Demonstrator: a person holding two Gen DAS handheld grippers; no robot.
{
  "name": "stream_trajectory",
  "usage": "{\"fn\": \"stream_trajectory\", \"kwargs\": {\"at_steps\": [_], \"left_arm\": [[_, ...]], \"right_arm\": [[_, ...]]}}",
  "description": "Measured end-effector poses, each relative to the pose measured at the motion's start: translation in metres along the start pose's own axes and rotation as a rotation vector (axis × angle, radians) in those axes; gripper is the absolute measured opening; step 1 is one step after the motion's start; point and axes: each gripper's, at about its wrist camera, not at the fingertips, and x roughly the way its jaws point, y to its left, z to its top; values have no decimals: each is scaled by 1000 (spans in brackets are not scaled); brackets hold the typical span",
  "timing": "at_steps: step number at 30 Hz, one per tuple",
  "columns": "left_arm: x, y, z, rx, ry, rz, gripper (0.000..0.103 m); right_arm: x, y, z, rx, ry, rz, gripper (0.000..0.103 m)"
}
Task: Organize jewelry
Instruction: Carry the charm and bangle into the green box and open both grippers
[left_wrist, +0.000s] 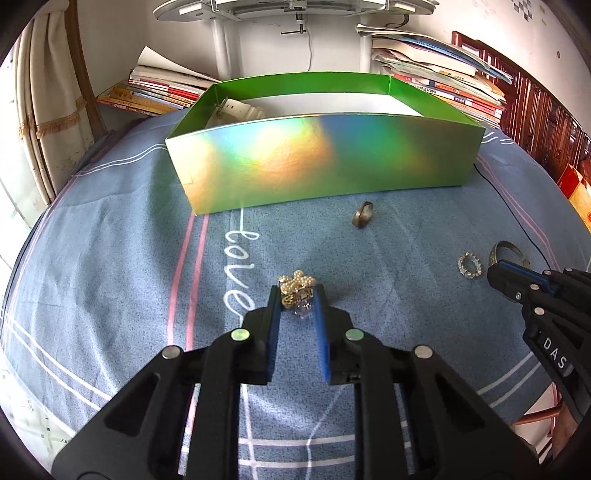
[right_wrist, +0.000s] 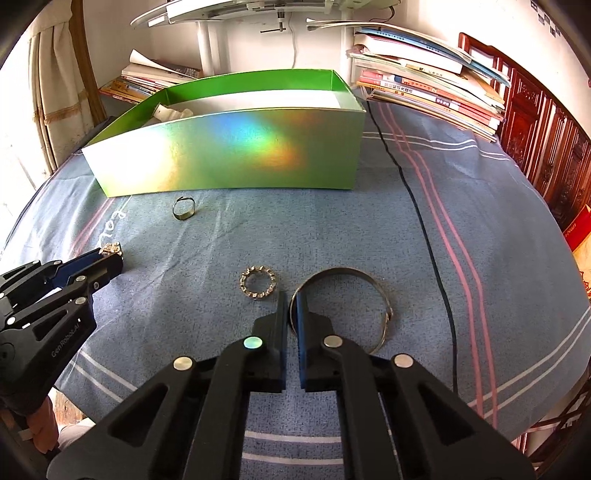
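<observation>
Jewelry pieces sit on the blue striped cloth (right_wrist: 480, 229) in front of the green box (left_wrist: 325, 162), which is open-topped with a shiny rainbow front wall; a white strap-like item (left_wrist: 240, 109) lies inside at the box's far left corner, can't tell exactly what it is. Left gripper (left_wrist: 297, 295) is closed down on a gold pearl brooch (left_wrist: 297, 286), fingertips pinching it from both sides, brooch well in front of the box, near the "love" lettering on the cloth. Right gripper (right_wrist: 293, 301) is nearly closed, its two blue pads clamped on the near-left rim of a thin metal bangle (right_wrist: 373, 280), bangle otherwise flat on the cloth, in front of the box's right end. A small sparkly ring (right_wrist: 258, 284) lies just left of the bangle, apart from the right gripper's fingers. A dark metal ring (right_wrist: 183, 209) stands on edge close to the box's front wall, nearest piece to it. Black cable (right_wrist: 413, 192) runs along the cloth past the box's right side. Stacks of books (right_wrist: 432, 88) are behind the box on both sides.
</observation>
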Motion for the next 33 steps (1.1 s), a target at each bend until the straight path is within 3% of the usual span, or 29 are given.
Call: {"fn": "stream_trajectory", "kwargs": {"at_steps": [8, 14, 20, 25, 33], "left_arm": [[-1, 6, 1, -22, 19, -20, 17], [-2, 10, 1, -33, 23, -33, 17], [-15, 22, 7, -57, -18, -39, 17], [-10, 24, 7, -71, 12, -65, 17], [-36, 26, 23, -68, -72, -50, 17]], "right_arm": [[-13, -10, 4, 31, -34, -12, 4], [-5, -11, 2, 37, -12, -18, 5], [-5, -9, 2, 28, -12, -20, 5], [-7, -9, 3, 32, -19, -11, 5], [-30, -10, 28, 25, -113, 40, 5]]}}
